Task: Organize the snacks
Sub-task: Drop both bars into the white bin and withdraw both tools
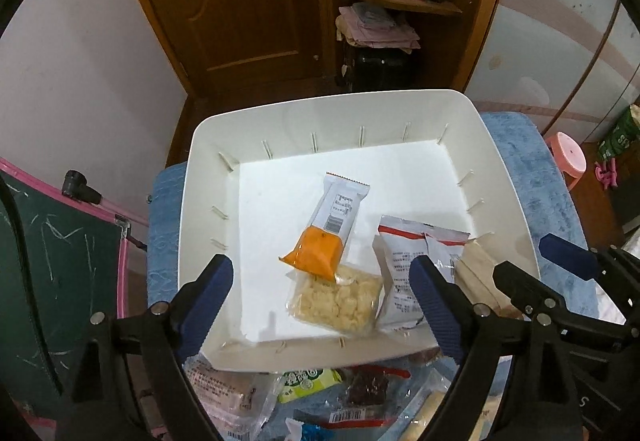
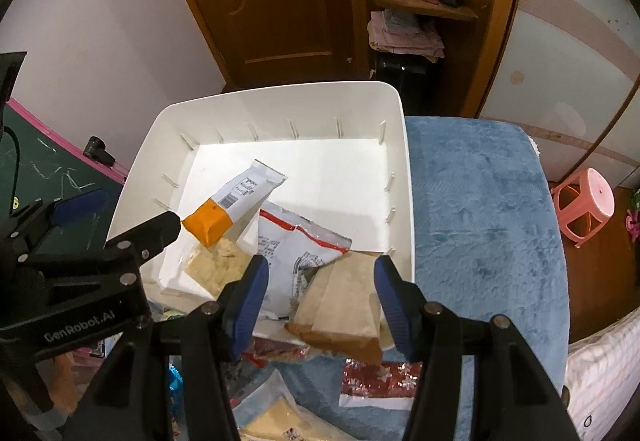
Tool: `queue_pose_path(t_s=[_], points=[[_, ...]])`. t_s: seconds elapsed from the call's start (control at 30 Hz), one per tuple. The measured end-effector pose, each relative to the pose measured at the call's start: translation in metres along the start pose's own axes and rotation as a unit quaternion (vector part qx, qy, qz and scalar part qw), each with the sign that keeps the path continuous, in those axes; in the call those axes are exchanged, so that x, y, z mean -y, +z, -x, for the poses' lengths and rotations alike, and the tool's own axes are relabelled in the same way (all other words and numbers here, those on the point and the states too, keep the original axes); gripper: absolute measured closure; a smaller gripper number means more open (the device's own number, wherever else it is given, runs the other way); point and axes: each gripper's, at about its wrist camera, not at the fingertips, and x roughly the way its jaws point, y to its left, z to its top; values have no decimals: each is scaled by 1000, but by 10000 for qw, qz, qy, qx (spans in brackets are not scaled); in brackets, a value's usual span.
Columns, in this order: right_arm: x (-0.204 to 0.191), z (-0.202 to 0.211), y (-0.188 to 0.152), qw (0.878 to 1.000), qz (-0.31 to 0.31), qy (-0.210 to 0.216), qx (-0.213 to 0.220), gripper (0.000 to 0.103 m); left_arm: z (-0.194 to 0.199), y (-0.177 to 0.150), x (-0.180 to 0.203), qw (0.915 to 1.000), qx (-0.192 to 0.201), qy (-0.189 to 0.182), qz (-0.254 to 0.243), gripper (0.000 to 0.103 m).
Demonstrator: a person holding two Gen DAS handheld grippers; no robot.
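Much bare floor is left at the far side of the white bin [image 1: 400, 113]. Four snack packets are gathered near its front wall. The left gripper [image 1: 320, 301] is spread wide over the cracker packet [image 1: 336, 301], nothing gripped. The right gripper [image 2: 320, 293] is half open around the brown packet [image 2: 344, 305] on the rim; contact cannot be told.

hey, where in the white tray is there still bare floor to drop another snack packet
The white tray is bare along its far wall and down its left side, beyond the orange-ended packet. The near right corner is crowded: the cracker pack, red-striped white packets and the tan packet overlap there.
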Motion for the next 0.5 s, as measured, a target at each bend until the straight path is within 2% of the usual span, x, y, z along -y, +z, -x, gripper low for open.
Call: queue_pose_path(t_s=[0.2, 0.5], points=[[-4, 19, -14, 9999, -37, -27, 110, 47, 25, -15, -9, 9998, 144, -89, 62, 2], [-14, 55, -38, 9993, -107, -49, 341, 47, 72, -41, -9, 9990, 435, -133, -29, 1]])
